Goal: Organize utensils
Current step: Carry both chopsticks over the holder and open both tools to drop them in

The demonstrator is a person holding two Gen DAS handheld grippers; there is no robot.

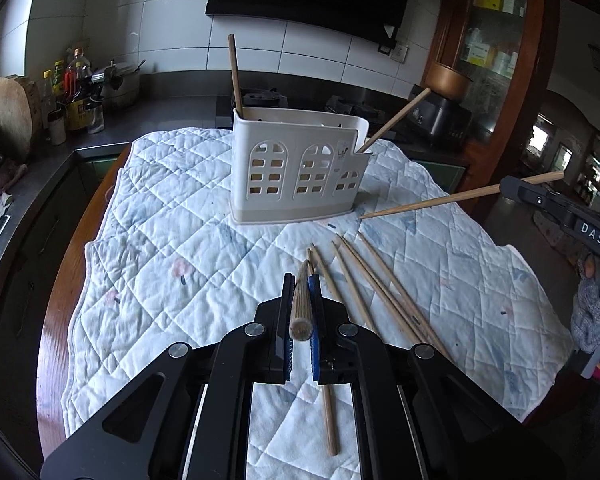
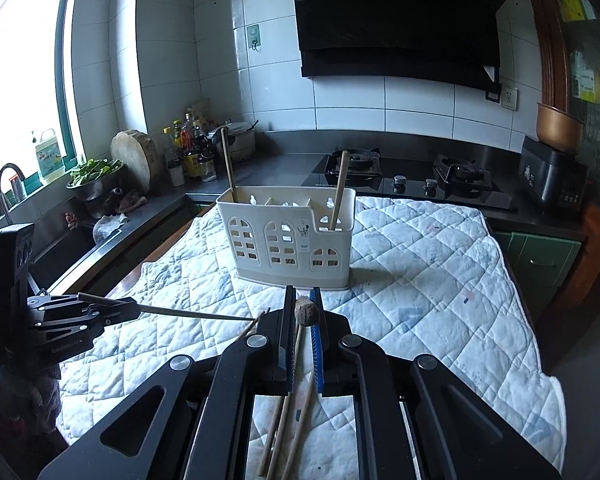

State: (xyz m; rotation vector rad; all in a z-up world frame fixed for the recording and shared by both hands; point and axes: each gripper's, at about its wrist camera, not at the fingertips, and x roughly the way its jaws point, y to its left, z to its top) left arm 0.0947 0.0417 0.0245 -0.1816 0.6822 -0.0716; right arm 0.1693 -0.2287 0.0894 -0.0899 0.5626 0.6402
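A cream utensil holder (image 1: pixel 300 168) with arched cut-outs stands on a quilted cloth (image 1: pixel 172 240); it also shows in the right wrist view (image 2: pixel 288 240). Two chopsticks stand in it, one at the left end (image 1: pixel 235 76) and one leaning at the right end (image 1: pixel 396 120). Several loose chopsticks (image 1: pixel 380 292) lie on the cloth. My left gripper (image 1: pixel 301 284) is shut on a chopstick (image 1: pixel 300 308), seen end-on. My right gripper (image 2: pixel 303 300) is shut on another chopstick (image 2: pixel 307 310); from the left wrist view that chopstick (image 1: pixel 452 198) slants down toward the cloth beside the holder.
A dark counter with a gas hob (image 2: pixel 412 176) runs behind the table. Bottles (image 2: pixel 192 148), a round chopping block (image 2: pixel 134 158) and a sink tap (image 2: pixel 8 184) are at the left. A wooden cabinet (image 1: pixel 496 60) stands at the right.
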